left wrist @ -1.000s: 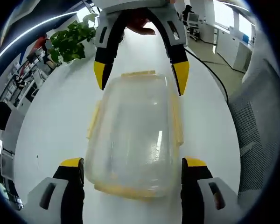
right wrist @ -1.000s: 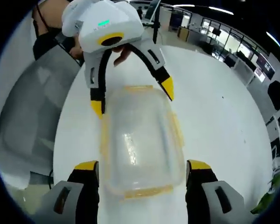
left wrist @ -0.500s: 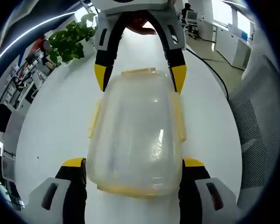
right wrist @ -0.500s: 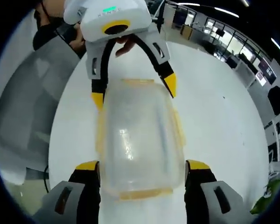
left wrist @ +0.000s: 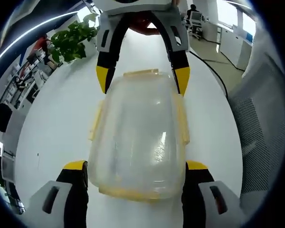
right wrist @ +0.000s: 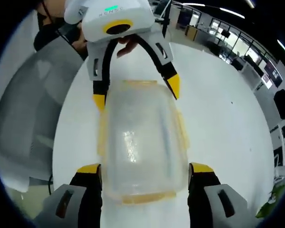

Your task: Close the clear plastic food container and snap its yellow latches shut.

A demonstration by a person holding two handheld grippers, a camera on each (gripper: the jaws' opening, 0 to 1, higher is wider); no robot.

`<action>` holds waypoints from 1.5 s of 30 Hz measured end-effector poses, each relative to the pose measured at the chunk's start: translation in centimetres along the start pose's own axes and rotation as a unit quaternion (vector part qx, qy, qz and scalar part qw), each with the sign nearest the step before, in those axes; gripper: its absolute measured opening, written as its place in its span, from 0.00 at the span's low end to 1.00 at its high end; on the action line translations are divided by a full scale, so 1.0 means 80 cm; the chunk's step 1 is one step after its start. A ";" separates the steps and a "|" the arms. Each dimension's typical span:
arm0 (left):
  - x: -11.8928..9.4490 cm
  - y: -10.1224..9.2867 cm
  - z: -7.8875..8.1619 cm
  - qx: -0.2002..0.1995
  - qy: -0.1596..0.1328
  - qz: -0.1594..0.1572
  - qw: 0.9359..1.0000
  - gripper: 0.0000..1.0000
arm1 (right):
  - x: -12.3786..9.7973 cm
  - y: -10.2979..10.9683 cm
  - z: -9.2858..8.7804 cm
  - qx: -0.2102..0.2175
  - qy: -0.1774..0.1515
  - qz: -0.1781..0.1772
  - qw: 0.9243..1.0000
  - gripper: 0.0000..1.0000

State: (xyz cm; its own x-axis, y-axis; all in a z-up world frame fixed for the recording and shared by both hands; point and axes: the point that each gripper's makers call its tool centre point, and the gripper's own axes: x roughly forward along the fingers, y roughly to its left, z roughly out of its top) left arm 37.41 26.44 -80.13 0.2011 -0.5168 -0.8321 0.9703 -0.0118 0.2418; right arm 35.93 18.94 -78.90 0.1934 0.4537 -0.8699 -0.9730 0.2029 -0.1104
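The clear plastic food container (left wrist: pixel 137 137) lies on the white table (left wrist: pixel 57 123) with its lid on top. Its yellow latches (left wrist: pixel 183 124) stick out along the sides and ends. My left gripper (left wrist: pixel 135 166) is open, one jaw on each side of the container's near end and close against it. From the far end my right gripper (left wrist: pixel 141 78) straddles the container, open too. In the right gripper view the same container (right wrist: pixel 140 142) sits between my right gripper's (right wrist: pixel 145 168) jaws, with the left gripper (right wrist: pixel 136 92) facing me and a hand behind it.
A potted plant (left wrist: pixel 73 40) stands at the table's far left. A grey mesh chair (left wrist: pixel 263 109) sits off the table's right edge, with a black cable (left wrist: pixel 213 76) running along it. Office desks show beyond the table (right wrist: pixel 228 118).
Both grippers have come in closer along the container, so its ends now sit between the jaws. Over the last half second nothing has moved.
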 end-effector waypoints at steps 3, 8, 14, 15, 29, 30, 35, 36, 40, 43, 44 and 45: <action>-0.003 -0.002 -0.006 -0.001 0.002 0.000 1.000 0.81 | 0.003 0.003 0.005 -0.002 0.003 0.001 1.000 0.74; -0.009 -0.005 -0.014 -0.003 0.004 0.001 1.000 0.82 | 0.007 0.008 0.014 -0.004 0.004 0.002 1.000 0.74; -0.016 -0.009 -0.026 -0.006 0.006 0.003 1.000 0.82 | 0.013 0.014 0.024 -0.007 0.003 0.004 1.000 0.74; -0.018 -0.010 -0.028 -0.007 0.007 0.003 1.000 0.82 | 0.014 0.015 0.027 -0.007 0.003 0.004 1.000 0.74; -0.039 -0.021 -0.060 -0.019 0.008 0.008 1.000 0.82 | 0.032 0.031 0.059 -0.016 0.001 0.006 1.000 0.75; -0.040 -0.021 -0.063 -0.020 0.008 0.008 1.000 0.82 | 0.034 0.032 0.062 -0.017 0.002 0.006 1.000 0.75; -0.049 -0.026 -0.078 -0.024 0.011 0.009 1.000 0.82 | 0.042 0.039 0.075 -0.020 0.001 0.008 1.000 0.75; -0.051 -0.027 -0.081 -0.024 0.012 0.010 1.000 0.82 | 0.043 0.040 0.078 -0.021 0.001 0.009 1.000 0.75; -0.059 -0.030 -0.093 -0.029 0.012 0.011 0.999 0.82 | 0.050 0.045 0.089 -0.025 0.002 0.010 1.000 0.76; -0.064 -0.031 -0.101 -0.033 0.012 0.013 0.999 0.82 | 0.055 0.049 0.099 -0.027 0.001 0.011 1.000 0.76; -0.065 -0.031 -0.103 -0.033 0.012 0.013 0.999 0.82 | 0.056 0.049 0.101 -0.027 0.002 0.011 1.000 0.76; -0.067 -0.032 -0.106 -0.034 0.012 0.013 0.999 0.82 | 0.058 0.050 0.104 -0.027 0.002 0.011 1.000 0.76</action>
State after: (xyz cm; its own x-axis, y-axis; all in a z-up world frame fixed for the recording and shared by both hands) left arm 35.00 36.52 -80.55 0.2284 -0.4955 -0.8381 0.9715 0.0602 0.2292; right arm 33.96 29.08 -79.39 0.1717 0.4544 -0.8741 -0.9824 0.1453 -0.1175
